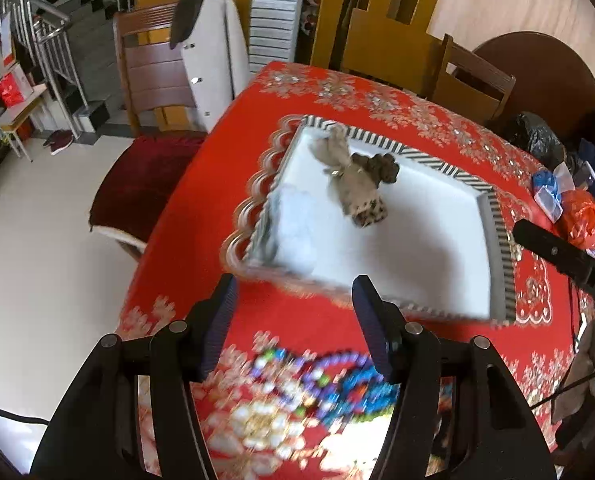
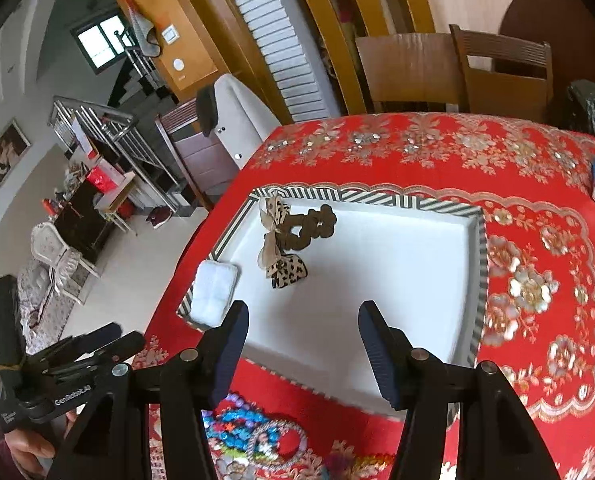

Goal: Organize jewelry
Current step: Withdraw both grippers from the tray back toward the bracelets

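On the left hand-held gripper (image 2: 109,340), released like the right hand-held gripper (image 2: 303,348), reads "GenRobot.AI".

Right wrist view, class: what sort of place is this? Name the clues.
Probably a home dining or living room: a table with a red floral tablecloth, wooden dining chairs behind it, and a staircase with a metal railing.

Both wrist views look steeply down, near, sharing tray (image 1: 485,240) (image 2: 473,280).
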